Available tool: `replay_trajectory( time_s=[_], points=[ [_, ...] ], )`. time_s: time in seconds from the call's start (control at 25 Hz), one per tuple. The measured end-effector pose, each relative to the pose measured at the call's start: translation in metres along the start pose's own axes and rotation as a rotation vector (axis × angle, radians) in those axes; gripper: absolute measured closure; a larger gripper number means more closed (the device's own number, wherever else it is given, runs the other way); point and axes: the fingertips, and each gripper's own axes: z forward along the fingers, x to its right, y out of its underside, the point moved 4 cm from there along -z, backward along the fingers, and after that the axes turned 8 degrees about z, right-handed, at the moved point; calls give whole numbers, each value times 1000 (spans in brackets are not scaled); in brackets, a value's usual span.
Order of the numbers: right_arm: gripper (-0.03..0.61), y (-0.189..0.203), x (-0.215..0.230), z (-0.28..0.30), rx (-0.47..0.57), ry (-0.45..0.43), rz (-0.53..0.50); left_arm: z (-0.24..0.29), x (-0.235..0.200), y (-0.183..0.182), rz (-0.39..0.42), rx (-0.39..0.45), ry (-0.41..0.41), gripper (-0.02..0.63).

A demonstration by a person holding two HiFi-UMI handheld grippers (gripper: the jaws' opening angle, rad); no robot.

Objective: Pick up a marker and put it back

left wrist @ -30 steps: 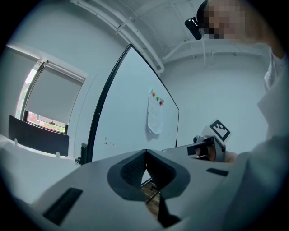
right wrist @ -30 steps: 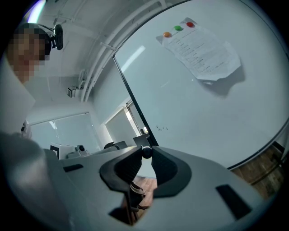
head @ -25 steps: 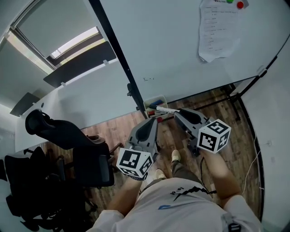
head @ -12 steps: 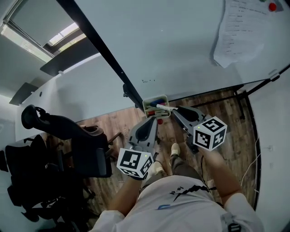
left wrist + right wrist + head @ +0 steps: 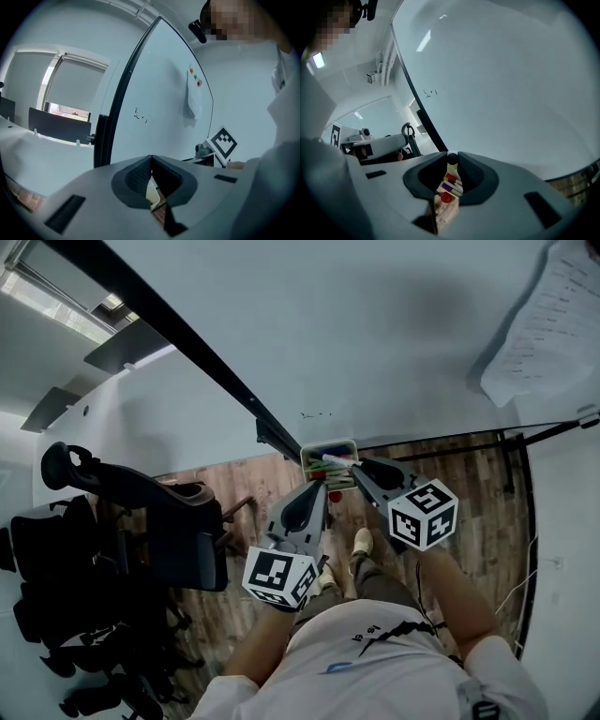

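A small pale marker tray (image 5: 327, 444) hangs at the foot of the whiteboard (image 5: 356, 324), with several coloured markers (image 5: 449, 182) in it. My right gripper (image 5: 353, 468) is shut on a white marker (image 5: 334, 461) with a dark cap (image 5: 452, 159). The marker lies level over the tray's front edge, pointing left. My left gripper (image 5: 317, 487) is just below the tray, shut with its pads (image 5: 140, 174) meeting on nothing.
A black office chair (image 5: 141, 521) stands to the left on the wooden floor (image 5: 469, 474). The whiteboard's black frame (image 5: 187, 357) runs diagonally down to the tray. A paper sheet (image 5: 548, 329) hangs on the board at upper right. The person's shoe (image 5: 363, 542) is below the grippers.
The view has closed in on the whiteboard. My right gripper has carried the marker slightly left, over the tray. The left gripper stays shut below the tray.
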Motion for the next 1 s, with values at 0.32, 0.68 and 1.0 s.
replay_trajectory(
  time_s=[0.32, 0.68, 1.0],
  points=[
    [503, 11, 14, 26, -69, -10, -9, 6, -9, 8, -14, -21, -32, 603],
    [502, 28, 25, 44, -138, 10, -40, 6, -17, 11, -18, -29, -55, 603],
    [497, 25, 30, 35, -123, 82, -86, 7, -14, 9, -14, -25, -28, 603]
  ],
)
